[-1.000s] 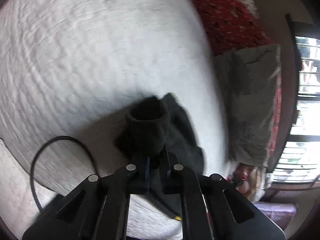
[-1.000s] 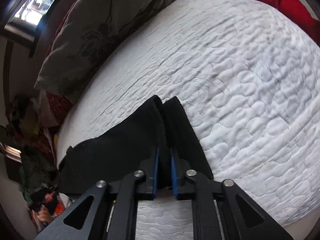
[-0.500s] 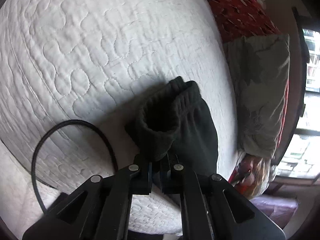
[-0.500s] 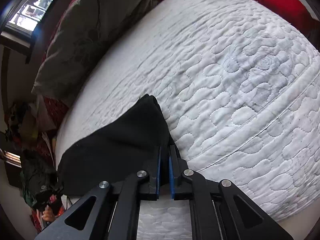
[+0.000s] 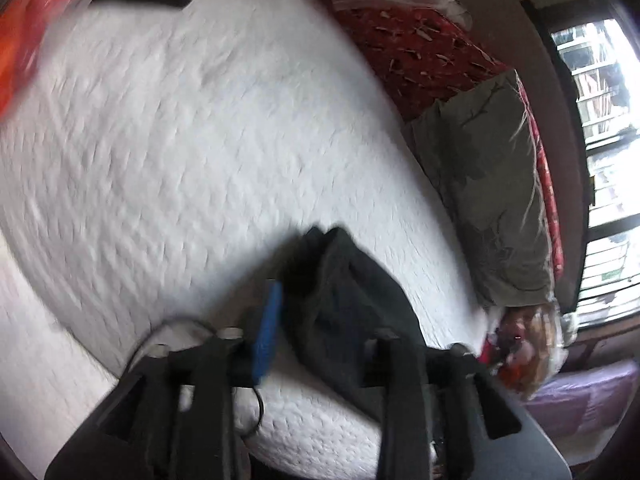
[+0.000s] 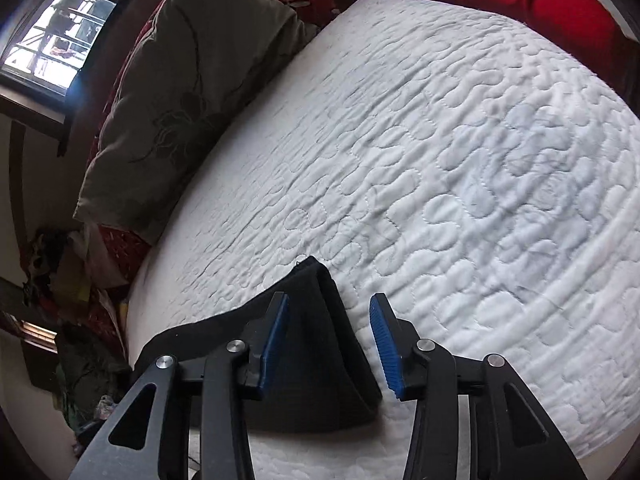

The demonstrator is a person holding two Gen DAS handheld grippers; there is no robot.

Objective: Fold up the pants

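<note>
Both of your tongs have let go since half a second ago. Your right tongs (image 6: 328,336) now stand spread wide above the black pants (image 6: 308,360), pads clear of the cloth. Your left tongs (image 5: 320,332) are spread too, though that view is blurred. The pants lie bunched near the edge of the white quilted bed (image 6: 460,160), with a grey-green pillow (image 6: 188,92) beyond them.

We see the left wrist view smeared by blur; the black pants (image 5: 352,312) hide the left gripper's (image 5: 320,332) right fingertip.
</note>
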